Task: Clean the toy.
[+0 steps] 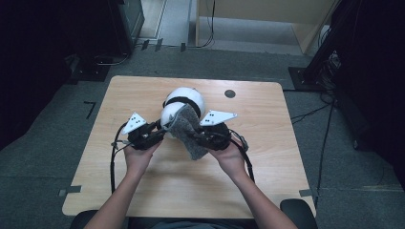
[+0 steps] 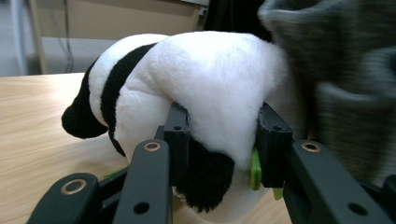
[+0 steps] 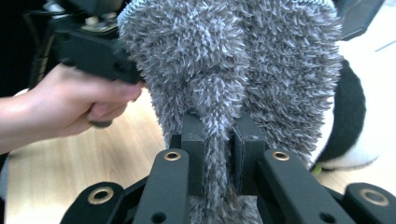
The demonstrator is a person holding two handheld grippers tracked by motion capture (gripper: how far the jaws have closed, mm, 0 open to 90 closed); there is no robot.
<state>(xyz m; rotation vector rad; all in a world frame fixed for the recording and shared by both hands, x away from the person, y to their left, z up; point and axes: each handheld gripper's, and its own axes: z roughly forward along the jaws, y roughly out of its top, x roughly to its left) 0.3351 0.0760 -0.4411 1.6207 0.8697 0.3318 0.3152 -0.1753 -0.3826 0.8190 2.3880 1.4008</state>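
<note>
Panda plush [image 1: 184, 102] lying lengthwise away, left gripper [image 1: 159, 129] clamping its rear

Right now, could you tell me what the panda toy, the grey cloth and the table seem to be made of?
Panda toy: soft plush, probably stuffed; short matte black-and-white pile that bulges where the left gripper squeezes it.
Grey cloth: shaggy, likely microfibre or chenille; long mottled tufts, folding limply in the right gripper.
Table: light wood or wood-look laminate; grain lines, satin surface.

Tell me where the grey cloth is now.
In the high view the cloth hangs at the table's middle, pinched by the right gripper, draped against the near side of the panda that the left gripper clamps.
</note>
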